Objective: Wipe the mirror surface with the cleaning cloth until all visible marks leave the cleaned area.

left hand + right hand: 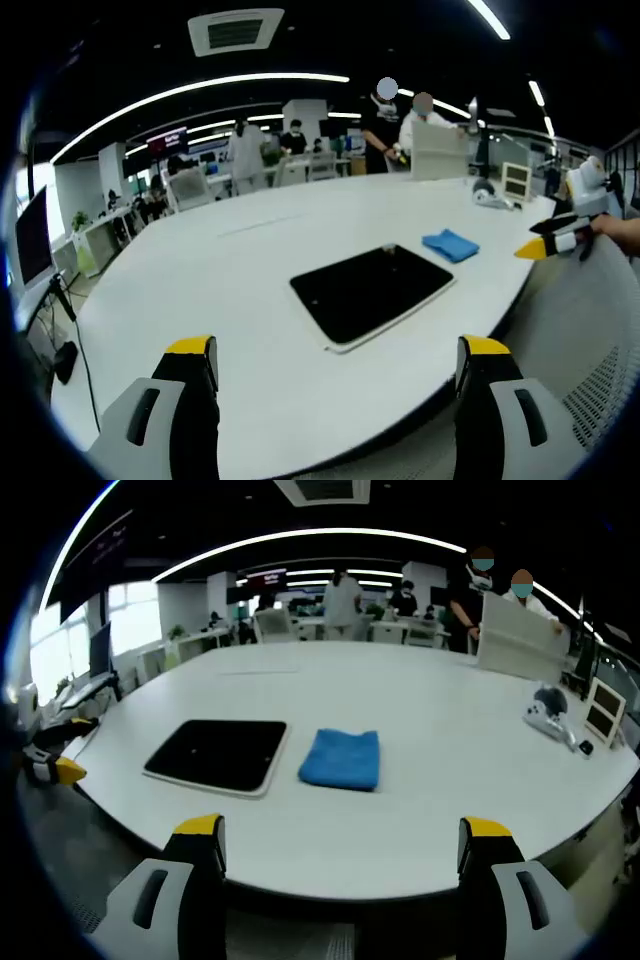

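Right hand-held gripper (340, 855): jaws standing apart, holding nothing, hovering off the bench (450, 780) edge.
Left hand-held gripper (340, 375): jaws likewise apart and empty.
Cleaning cloth (340, 758): lying folded straight ahead of the right hand-held gripper, which looks nearer to it.
Mirror (218, 754): lying flat just left of the cloth.

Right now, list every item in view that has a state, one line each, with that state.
mirror: lying flat on the table, dark face up, untouched.
cleaning cloth: folded, lying beside the mirror, apart from it, not held.
left gripper: open, empty, short of the table edge.
right gripper: open, empty, short of the table edge.
table: white, carrying both items.
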`<act>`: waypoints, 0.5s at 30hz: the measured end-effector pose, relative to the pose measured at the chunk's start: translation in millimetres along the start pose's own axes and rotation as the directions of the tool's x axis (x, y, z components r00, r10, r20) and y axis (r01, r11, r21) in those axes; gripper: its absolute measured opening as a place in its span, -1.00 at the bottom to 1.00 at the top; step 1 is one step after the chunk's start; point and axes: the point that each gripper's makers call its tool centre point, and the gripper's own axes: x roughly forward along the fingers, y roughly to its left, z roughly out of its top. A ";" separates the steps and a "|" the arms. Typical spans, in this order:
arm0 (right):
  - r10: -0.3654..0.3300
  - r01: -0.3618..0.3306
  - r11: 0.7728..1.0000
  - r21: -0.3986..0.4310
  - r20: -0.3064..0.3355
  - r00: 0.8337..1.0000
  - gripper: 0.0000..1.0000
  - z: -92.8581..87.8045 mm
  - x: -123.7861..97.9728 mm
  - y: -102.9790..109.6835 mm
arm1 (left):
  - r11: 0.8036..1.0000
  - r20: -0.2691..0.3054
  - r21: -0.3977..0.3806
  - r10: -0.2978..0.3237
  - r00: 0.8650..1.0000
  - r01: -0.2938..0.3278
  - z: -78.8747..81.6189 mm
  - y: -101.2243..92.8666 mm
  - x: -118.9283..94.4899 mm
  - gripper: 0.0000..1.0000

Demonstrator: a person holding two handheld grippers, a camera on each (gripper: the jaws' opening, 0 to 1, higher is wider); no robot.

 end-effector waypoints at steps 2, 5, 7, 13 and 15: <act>0.012 -0.012 1.000 -0.006 -0.006 1.000 0.91 -1.1 0.0 1.8 | 1.000 -0.006 -0.002 0.011 1.000 -0.011 -1.1 1.8 -0.1 0.99; 0.018 -0.018 1.000 -0.005 0.000 1.000 0.90 0.1 0.0 3.0 | 1.000 -0.002 0.000 0.008 1.000 -0.008 -0.5 1.3 0.2 0.99; 0.013 -0.013 1.000 0.001 0.006 1.000 0.89 1.0 -0.3 2.0 | 1.000 0.003 0.000 0.006 1.000 -0.006 0.3 1.0 0.0 0.99; 0.025 -0.025 1.000 -0.017 -0.009 1.000 0.88 -0.9 1.0 4.0 | 1.000 0.002 -0.002 0.007 1.000 -0.007 0.1 0.7 0.0 0.99; 0.017 -0.017 1.000 -0.019 0.002 1.000 0.88 1.2 1.2 2.5 | 1.000 0.003 -0.001 0.008 1.000 -0.008 0.2 0.7 -0.1 0.99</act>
